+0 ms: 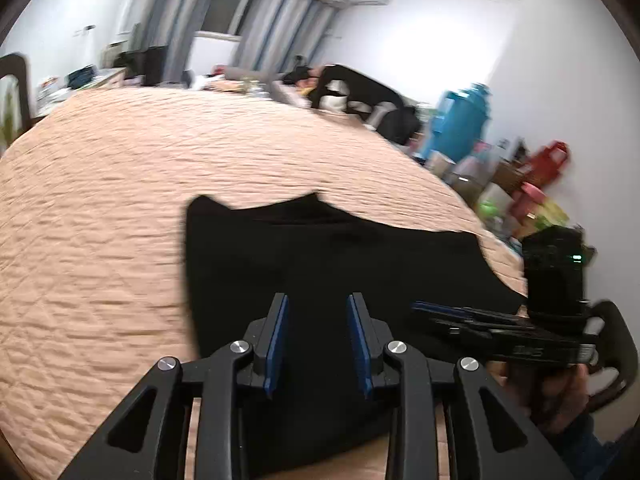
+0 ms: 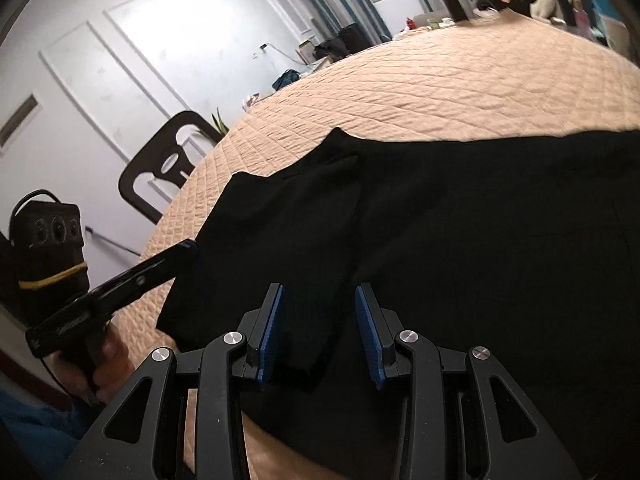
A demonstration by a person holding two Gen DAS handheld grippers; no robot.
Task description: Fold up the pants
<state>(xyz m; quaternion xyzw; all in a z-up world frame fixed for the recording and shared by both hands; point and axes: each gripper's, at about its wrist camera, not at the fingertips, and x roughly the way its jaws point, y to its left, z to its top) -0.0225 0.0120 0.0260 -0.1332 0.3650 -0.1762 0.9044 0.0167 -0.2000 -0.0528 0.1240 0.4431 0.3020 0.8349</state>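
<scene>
My left gripper (image 1: 316, 340) hangs with jaws apart, empty, over the near left part of the pants (image 1: 320, 264). They lie flat on the quilt (image 1: 100, 200), long axis running left to right across both grippers. My right gripper (image 2: 320, 334), also apart and empty, sits above a fold ridge. The cloth is black, matte and limp; the quilt peach and stitched.

Black jaws, blue pads (image 1: 277, 344), silver screws (image 2: 234, 338)

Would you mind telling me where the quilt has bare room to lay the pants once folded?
Bare quilt stretches left of and beyond the black pants, up to the far edge. The near edge is crowded by both open grippers: left gripper, right gripper.
</scene>
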